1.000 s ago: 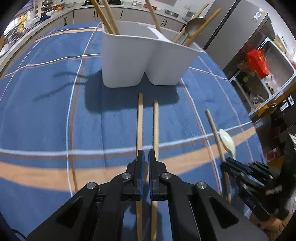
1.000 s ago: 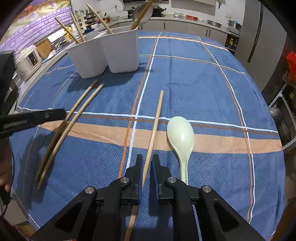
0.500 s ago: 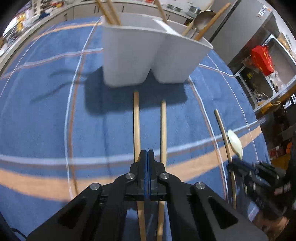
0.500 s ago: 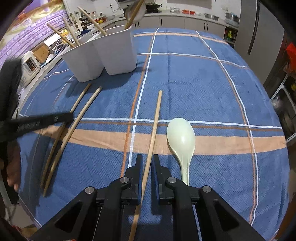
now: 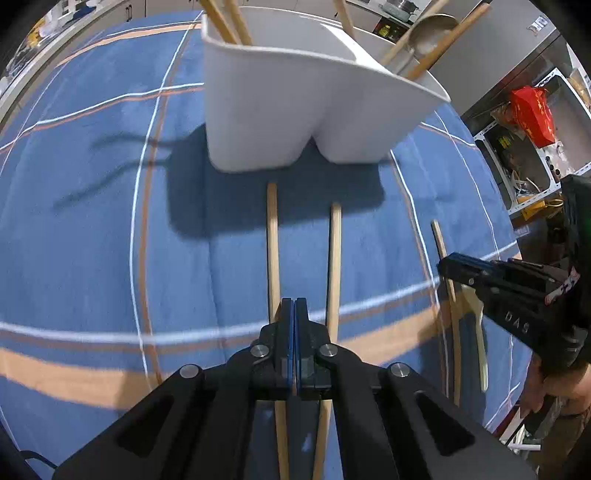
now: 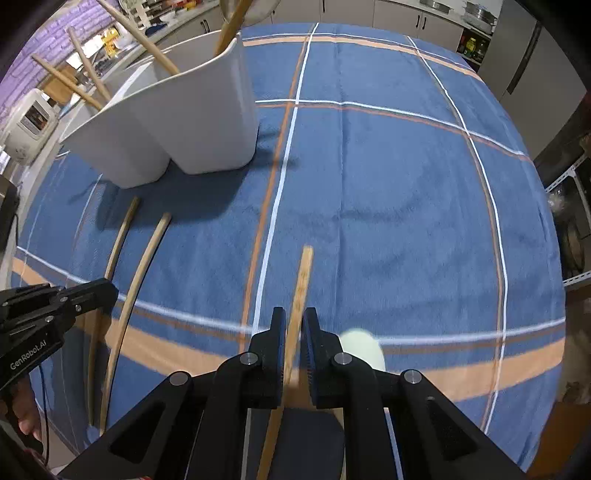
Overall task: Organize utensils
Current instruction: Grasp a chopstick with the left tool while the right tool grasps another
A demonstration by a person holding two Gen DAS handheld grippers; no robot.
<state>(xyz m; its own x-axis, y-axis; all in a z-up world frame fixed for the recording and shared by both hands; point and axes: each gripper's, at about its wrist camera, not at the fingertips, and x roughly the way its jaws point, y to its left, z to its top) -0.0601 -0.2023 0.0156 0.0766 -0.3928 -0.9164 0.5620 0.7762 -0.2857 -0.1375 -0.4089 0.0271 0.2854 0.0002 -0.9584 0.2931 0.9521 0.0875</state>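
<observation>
Left gripper (image 5: 294,306): lower centre of the left wrist view, jaws pressed fully together with nothing between them, tips over the gap between two chopsticks
Chopstick pair: left one (image 5: 272,251) and right one (image 5: 334,258) lie flat on the cloth, roughly parallel, running from bottom centre up toward the holder; far ends in the holder's shadow, just short of its base
Right gripper (image 6: 294,319): lower centre of the right wrist view, jaws narrowly apart and pinching a single chopstick (image 6: 302,280) that runs up between them; its free end points to mid-frame
Pale green spoon (image 6: 364,347): bowl visible just right of the right gripper's fingers, partly hidden by them; whether it rests on the cloth I cannot tell
Utensil holder (image 5: 295,107): white, two compartments, upright at upper centre of the left wrist view; upper left in the right wrist view
Holder contents: wooden sticks lean out of both compartments, a metal ladle (image 5: 430,31) in the right one
Tablecloth (image 6: 388,177): blue with orange and white stripes, covers the table
Image quality: some motion blur in both views
</observation>
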